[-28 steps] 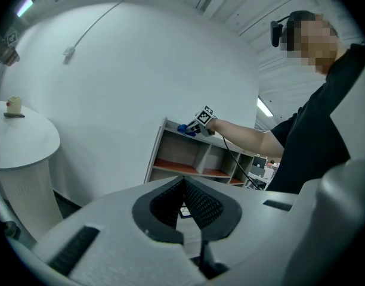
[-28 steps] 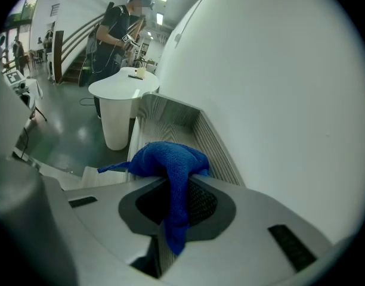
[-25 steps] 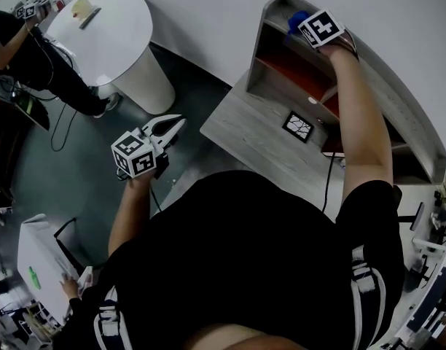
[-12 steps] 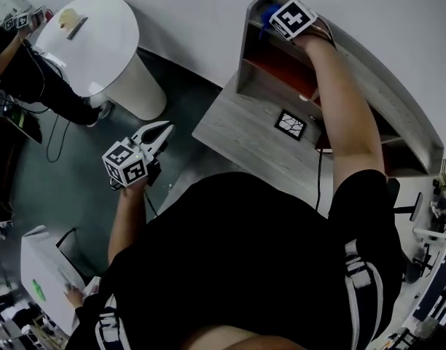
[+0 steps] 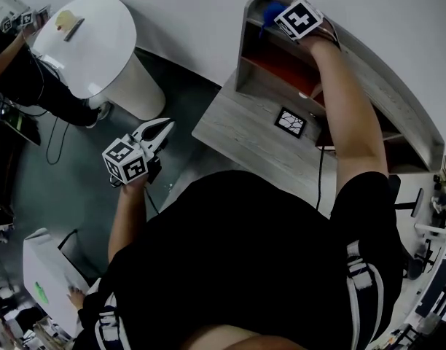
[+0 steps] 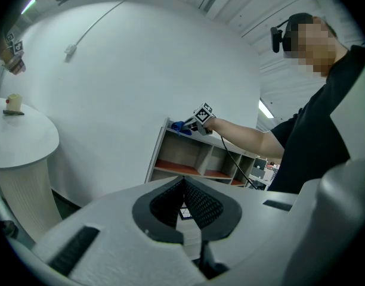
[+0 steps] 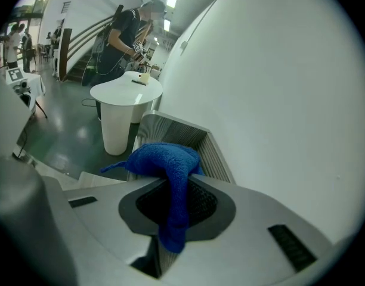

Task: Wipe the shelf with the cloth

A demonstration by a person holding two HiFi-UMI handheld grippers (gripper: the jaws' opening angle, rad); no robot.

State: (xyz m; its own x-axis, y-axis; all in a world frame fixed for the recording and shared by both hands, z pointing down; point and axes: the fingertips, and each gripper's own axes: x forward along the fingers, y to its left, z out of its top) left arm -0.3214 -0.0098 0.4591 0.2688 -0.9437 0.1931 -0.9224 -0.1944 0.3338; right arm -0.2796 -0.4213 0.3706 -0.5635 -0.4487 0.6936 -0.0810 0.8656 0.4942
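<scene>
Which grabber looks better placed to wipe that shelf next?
Right. The right gripper is shut on the blue cloth, at the shelf top. The left gripper is shut on nothing, low beside the desk, away from the shelf.

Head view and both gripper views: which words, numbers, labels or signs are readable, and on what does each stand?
No words or numbers are readable.
Left tool cube: black-and-white square code, no letters.
Right tool cube: the same.
Card on the desk: square pattern, no text.
Green mark on white object, lower left: too small to read.
</scene>
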